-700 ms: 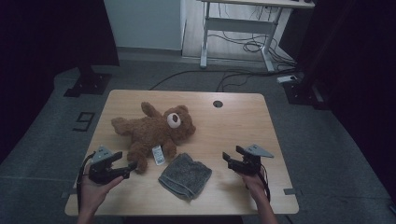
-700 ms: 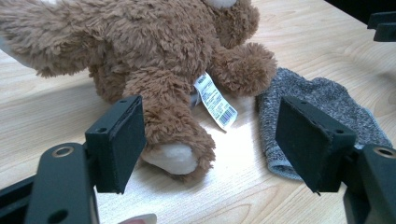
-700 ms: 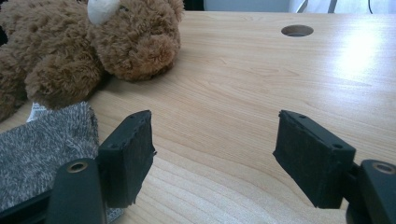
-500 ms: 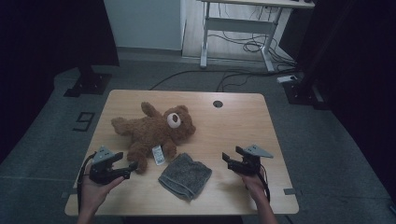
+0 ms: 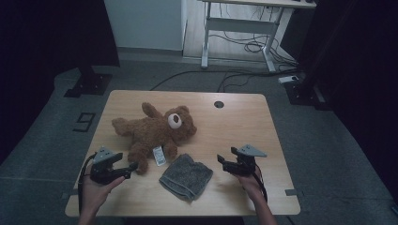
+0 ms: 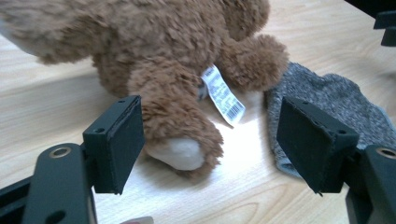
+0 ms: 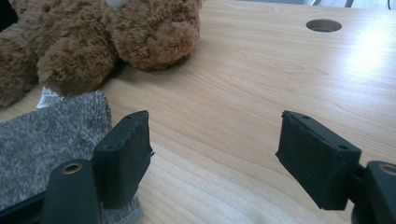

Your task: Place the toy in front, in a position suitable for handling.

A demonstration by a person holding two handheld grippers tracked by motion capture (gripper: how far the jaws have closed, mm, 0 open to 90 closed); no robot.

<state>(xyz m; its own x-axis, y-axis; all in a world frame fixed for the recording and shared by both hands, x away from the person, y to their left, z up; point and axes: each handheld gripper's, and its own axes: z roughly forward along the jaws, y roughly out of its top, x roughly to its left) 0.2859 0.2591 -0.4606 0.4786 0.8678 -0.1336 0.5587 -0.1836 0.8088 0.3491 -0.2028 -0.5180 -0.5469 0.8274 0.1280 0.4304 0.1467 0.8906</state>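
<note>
A brown teddy bear (image 5: 155, 131) lies on its side on the wooden table (image 5: 244, 126), with a white tag (image 5: 160, 155) by its legs. A folded grey cloth (image 5: 186, 176) lies just in front of it. My left gripper (image 5: 133, 166) rests at the table's front left, open, pointing at the bear's foot. In the left gripper view the foot (image 6: 180, 151) and tag (image 6: 223, 95) lie just ahead of the gap of the left gripper (image 6: 210, 140), untouched. My right gripper (image 5: 220, 161) sits right of the cloth, open and empty. In the right gripper view the right gripper (image 7: 215, 144) frames bare wood, with the cloth (image 7: 46, 135) at its left.
A round cable hole (image 5: 218, 104) sits near the table's far edge. Beyond the table stand a white desk frame (image 5: 234, 28), floor cables (image 5: 244, 47) and a dark stand base (image 5: 89, 84). Bare wood stretches to the right of the bear.
</note>
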